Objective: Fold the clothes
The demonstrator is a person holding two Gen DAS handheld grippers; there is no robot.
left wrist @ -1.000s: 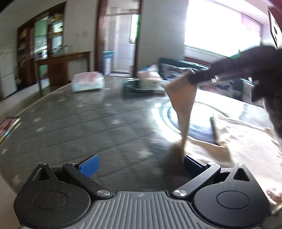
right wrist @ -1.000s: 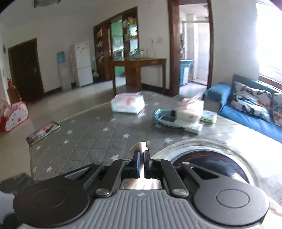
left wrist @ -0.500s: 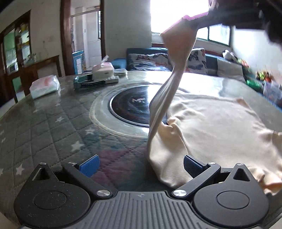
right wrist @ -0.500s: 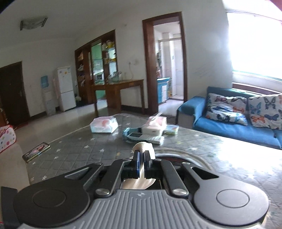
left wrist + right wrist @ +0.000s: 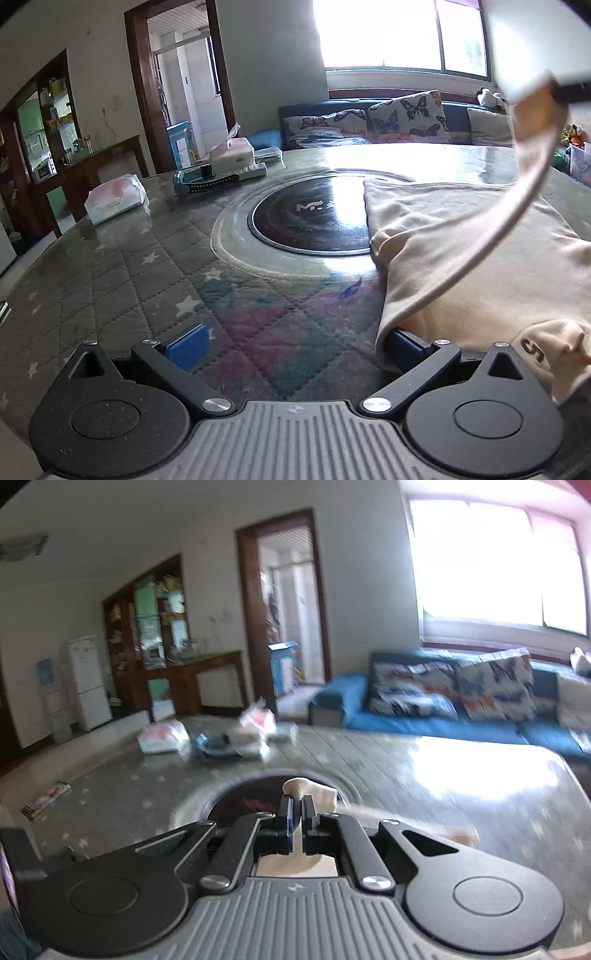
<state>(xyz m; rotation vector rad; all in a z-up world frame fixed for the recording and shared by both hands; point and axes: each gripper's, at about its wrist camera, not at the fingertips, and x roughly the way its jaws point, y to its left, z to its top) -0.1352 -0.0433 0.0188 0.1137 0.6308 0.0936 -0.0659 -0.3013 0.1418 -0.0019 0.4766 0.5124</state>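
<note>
A cream sweatshirt (image 5: 461, 236) lies spread on the right half of the table. My left gripper (image 5: 295, 341) is open, low over the table at the garment's near left edge; cloth drapes over its right fingertip (image 5: 406, 341). My right gripper (image 5: 295, 812) is shut on the cuff of a sleeve (image 5: 308, 790) and holds it high. In the left wrist view that sleeve (image 5: 517, 206) arcs up from the garment to the right gripper's tip (image 5: 569, 92) at the upper right.
A black round hob (image 5: 310, 218) is set in the table centre. At the table's far left are a wipes pack (image 5: 114, 199), a tissue box (image 5: 232, 155) and a teal tray (image 5: 207, 182). A blue sofa (image 5: 443, 709) stands behind, under a bright window.
My right gripper has carried the sleeve up and to the right, over the garment. My left gripper has swung right, closer to the garment's edge, and stays open.
</note>
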